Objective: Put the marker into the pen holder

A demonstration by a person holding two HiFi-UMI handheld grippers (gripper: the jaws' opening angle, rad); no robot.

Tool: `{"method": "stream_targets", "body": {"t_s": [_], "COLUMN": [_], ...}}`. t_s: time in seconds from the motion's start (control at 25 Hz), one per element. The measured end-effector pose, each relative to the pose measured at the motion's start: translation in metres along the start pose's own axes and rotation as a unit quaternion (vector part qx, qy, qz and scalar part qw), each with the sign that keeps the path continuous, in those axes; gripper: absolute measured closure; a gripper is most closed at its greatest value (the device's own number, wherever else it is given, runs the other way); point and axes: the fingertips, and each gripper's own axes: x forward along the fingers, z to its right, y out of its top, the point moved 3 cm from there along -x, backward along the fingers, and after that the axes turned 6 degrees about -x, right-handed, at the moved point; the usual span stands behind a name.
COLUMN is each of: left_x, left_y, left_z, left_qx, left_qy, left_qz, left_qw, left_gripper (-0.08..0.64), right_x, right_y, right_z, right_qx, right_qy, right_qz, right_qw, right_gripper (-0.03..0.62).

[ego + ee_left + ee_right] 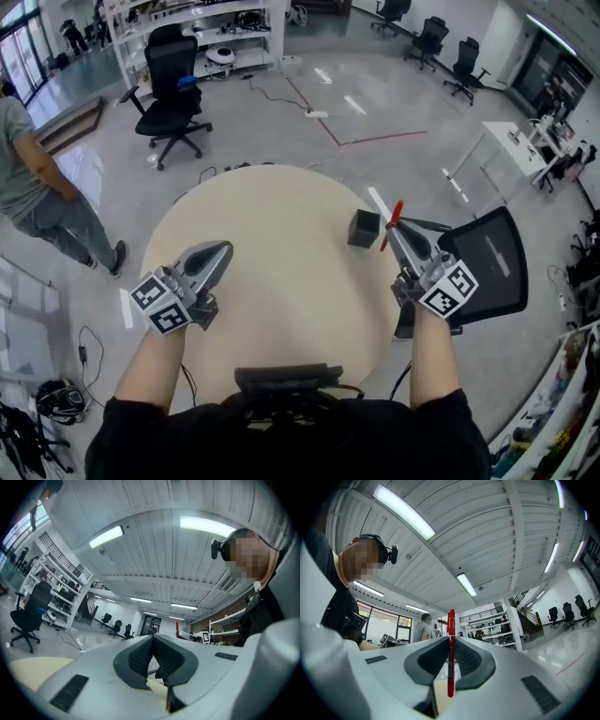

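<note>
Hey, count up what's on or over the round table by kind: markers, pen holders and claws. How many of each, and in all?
red marker: 1
black pen holder: 1
claws: 2 (left claw, right claw)
Total: 4

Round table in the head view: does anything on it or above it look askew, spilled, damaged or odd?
Nothing stands out. The black pen holder stands upright on the round table, and the red marker is clamped in the right hand-held gripper, not yet in the holder.
</note>
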Motion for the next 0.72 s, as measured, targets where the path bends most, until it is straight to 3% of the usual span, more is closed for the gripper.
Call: {"method": "stream_targets", "body": {"t_s": [0.36,0.72], "left_x": [0.137,0.21], "left_y": [-0.081,-0.183], "left_z": [-0.083,-0.149], "left_qx": [-0.041,-0.124], "left_qy": [-0.015,-0.023], "left_qz": [-0.056,-0.1], "left_qw": [0.9975,0.9869], "left_gripper": [0.566,0.566], "right_x": [0.009,0.0], "right_y": [-0.087,-0.178], "right_z": [0.135,0.224], "right_qx": [0.018,0.041], "right_qy": [-0.036,-0.07], "right_qz": [-0.003,0.004], "right_qw": [0.999,0.997], "right_gripper": [0.546,0.546]}}
